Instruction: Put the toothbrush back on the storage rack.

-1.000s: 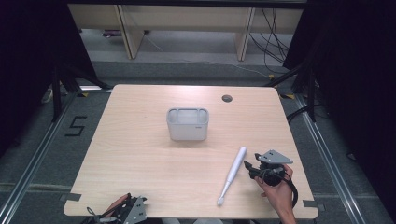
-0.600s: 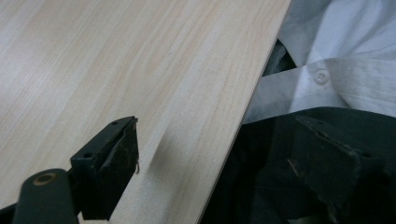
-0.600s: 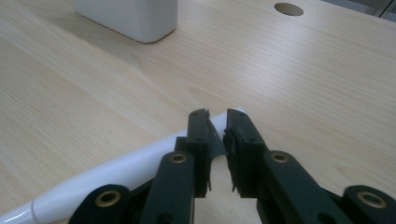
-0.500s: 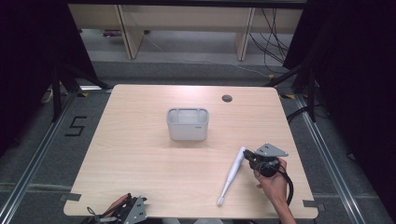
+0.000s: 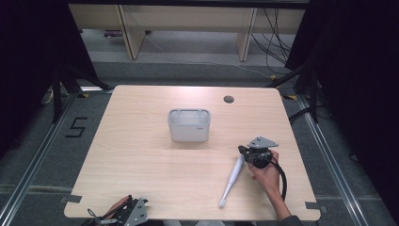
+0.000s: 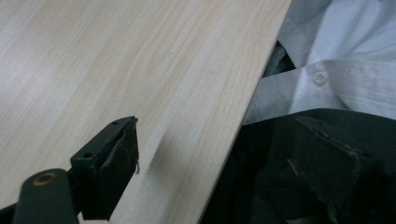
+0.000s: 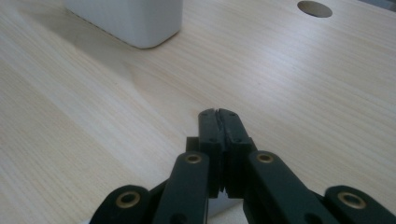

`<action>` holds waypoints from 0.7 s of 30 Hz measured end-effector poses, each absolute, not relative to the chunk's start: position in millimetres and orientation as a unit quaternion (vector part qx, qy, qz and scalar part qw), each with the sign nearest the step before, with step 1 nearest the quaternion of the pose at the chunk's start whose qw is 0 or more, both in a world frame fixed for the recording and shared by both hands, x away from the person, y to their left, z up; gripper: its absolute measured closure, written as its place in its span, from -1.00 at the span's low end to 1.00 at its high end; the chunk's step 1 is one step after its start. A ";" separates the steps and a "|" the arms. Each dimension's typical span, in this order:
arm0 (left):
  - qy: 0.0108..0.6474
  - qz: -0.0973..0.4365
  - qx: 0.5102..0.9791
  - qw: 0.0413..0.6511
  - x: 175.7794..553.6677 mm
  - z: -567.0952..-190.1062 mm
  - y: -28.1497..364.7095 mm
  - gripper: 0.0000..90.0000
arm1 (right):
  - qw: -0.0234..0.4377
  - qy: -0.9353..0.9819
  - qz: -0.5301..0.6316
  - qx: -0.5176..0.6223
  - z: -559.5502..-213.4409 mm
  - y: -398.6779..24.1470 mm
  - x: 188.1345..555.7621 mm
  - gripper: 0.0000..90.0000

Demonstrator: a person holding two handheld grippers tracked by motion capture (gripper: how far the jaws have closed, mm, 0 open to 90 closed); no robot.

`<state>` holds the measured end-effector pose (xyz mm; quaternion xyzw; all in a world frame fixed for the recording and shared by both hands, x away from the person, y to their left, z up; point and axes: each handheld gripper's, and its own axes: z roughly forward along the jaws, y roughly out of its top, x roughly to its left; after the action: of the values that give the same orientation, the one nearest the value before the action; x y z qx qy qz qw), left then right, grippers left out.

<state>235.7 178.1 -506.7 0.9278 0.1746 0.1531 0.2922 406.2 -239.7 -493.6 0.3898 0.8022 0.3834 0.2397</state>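
**Toothbrush near the right edge, right gripper clamped shut at its far tip**

So the white toothbrush (image 5: pixel 234 176) is lying flat on the table (image 5: pixel 141 155), over in the near right corner area. It sits on a slant: the thin end points at the near edge and the thicker end points up toward the middle.

The right gripper (image 5: pixel 242 150) is parked right at that thicker far end, with the person's hand (image 5: pixel 268 174) wrapped around it from the near-right side. Its jaws have just been closing. In the right gripper view the right gripper's (image 7: pixel 218 114) two black jaws are pressed together with no gap at the tips, so it's clenched. There's a sliver of white peeking out low under the jaws, but honestly I can't tell whether the toothbrush is actually pinched or the jaws just met right beside it.

Straight ahead of those jaws is the grey container (image 7: pixel 126 18), which stands near the middle of the table (image 5: pixel 189 125), well apart from the toothbrush. The round hole (image 5: pixel 228 99) is by the far edge.

The left gripper (image 5: pixel 123 213) hangs at the near edge toward the left corner. Its jaws are spread wide with nothing in them: one is over the wood, the other off the edge over the person's dark clothing.
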 end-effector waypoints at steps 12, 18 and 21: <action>0.173 0.155 0.928 0.293 235.7 -506.0 178.5 -0.66 | 0.231 0.810 0.370 0.392 -498.3 -242.7 414.8 0.96; 0.173 0.156 0.927 0.293 235.5 -506.0 178.5 -0.66 | 0.231 0.813 0.356 0.400 -497.6 -244.5 412.7 0.95; 0.171 0.152 0.927 0.297 235.0 -505.7 178.7 -0.66 | 0.222 0.814 0.352 0.406 -498.5 -244.7 411.4 0.94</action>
<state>235.0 178.7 -505.7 0.9270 0.1709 0.1519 0.2974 411.4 -244.7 -498.5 0.4059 0.8135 0.3521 0.2223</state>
